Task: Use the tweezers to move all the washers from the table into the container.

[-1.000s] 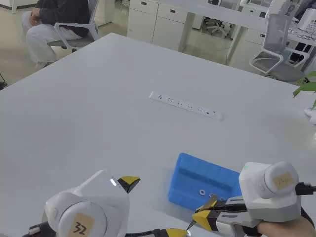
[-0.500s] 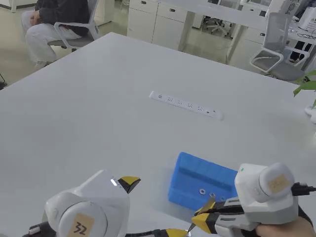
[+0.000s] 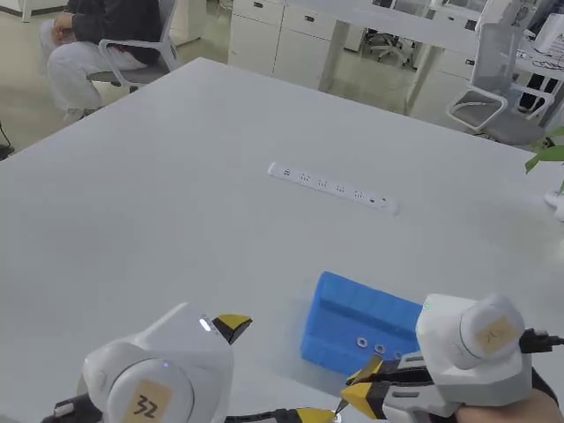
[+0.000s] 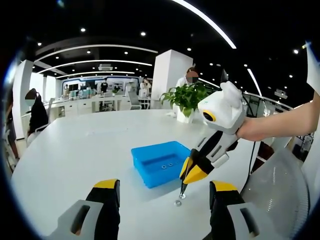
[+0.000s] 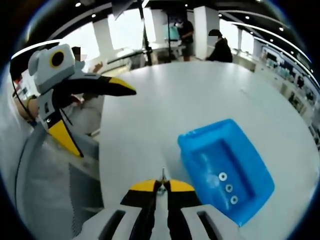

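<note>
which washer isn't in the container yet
The lone washer on the table by the tweezers tip; the other three lie inside the blue container.

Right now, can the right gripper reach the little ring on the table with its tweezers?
Probably yes. The right gripper holds the tweezers with their tip close above the ring, and nothing lies between them. The blue box sits off to the side.

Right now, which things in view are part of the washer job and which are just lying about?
Job: tweezers, held in the shut right gripper; washer on the table near their tip; blue container; three washers in it; open left gripper.
Lying about: power strip, office chair, plant.
</note>
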Action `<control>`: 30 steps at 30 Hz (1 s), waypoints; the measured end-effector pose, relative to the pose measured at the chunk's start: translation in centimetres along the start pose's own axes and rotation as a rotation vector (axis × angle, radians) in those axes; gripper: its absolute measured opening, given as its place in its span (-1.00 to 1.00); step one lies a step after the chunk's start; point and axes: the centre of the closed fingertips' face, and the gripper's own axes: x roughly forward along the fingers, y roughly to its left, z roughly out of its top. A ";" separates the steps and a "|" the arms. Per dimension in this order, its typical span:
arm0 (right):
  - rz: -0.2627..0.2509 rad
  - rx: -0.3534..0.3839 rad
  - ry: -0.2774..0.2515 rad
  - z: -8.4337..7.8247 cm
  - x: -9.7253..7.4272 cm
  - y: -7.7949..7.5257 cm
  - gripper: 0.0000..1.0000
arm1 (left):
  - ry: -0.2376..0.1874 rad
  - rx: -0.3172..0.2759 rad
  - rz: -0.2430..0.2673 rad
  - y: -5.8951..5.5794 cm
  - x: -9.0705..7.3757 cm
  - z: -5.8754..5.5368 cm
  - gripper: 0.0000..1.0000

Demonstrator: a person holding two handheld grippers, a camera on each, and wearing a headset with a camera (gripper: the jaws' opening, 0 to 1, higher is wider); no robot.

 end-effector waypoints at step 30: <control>-0.021 -0.071 0.015 -0.2 0.1 -0.1 -0.93 | 0.011 0.010 -0.002 0.0 0.0 -0.2 0.44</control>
